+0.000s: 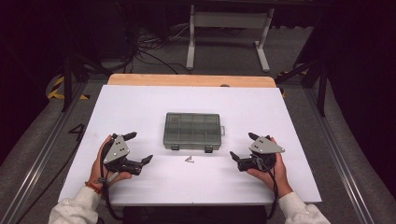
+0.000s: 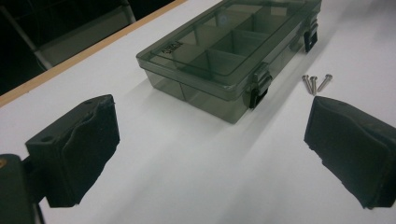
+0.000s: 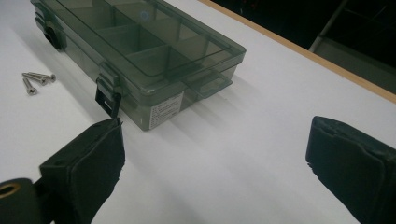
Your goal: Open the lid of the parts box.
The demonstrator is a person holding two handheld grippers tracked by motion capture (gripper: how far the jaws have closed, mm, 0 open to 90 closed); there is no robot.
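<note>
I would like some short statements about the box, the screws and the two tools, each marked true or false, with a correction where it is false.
1. The lid of the compartment box is closed, with both front latches down. True.
2. The left tool holds a screw. False: its jaws are wide apart and hold nothing.
3. Three screws lie on the white table in front of the box. True.
4. The screws lie inside a compartment. False: they lie outside, near the latched front side.
5. The right tool is shut on a latch. False: it is open, away from the box.
</note>
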